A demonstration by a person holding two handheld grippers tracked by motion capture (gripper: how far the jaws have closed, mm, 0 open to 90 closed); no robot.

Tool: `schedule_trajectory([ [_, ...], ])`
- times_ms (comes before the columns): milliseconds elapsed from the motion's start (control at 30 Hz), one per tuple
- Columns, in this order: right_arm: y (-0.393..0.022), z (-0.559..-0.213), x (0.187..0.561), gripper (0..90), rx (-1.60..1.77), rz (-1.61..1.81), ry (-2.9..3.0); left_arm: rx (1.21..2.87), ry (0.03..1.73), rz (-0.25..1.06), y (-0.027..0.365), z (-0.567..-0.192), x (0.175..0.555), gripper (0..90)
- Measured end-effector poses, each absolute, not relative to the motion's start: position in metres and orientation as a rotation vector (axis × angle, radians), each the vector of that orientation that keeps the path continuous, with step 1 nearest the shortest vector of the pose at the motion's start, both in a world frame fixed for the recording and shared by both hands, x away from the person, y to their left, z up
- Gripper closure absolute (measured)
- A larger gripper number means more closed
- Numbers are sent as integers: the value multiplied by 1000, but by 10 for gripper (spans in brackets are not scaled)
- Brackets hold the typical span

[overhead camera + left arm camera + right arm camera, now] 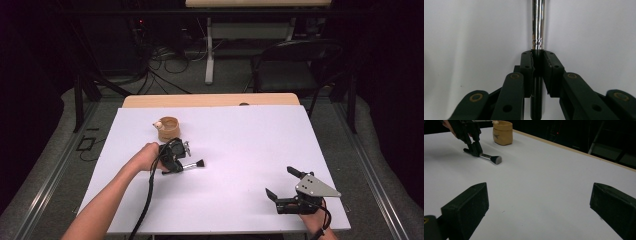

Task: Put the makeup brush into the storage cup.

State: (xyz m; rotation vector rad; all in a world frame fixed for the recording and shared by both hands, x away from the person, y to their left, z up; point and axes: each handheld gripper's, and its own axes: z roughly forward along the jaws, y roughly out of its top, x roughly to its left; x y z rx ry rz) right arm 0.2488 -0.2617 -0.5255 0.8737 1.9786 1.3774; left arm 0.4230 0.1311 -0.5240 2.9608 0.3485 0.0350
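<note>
Left tool [176,161] clamped on the brush [192,165] handle, brush lying flat on the white surface [240,150], bristles pointing right toward right tool [283,184], jaws apart, resting low.

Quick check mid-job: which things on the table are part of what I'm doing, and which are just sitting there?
In the job:
- makeup brush, clamped by its handle in the left tool
- tan pouch, closest to the brush

Lying about:
- right tool, open, holding nothing
- folding chair behind the table
</note>
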Motion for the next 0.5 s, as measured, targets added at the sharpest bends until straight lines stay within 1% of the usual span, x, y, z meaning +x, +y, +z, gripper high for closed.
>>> schedule_trajectory([
  [167,-262,-526,249,14,878,1377,1977,2931,361,74,134,-523,423,788],
  [500,-262,-525,249,15,876,1377,1978,2836,395,80,141,-513,417,788],
])
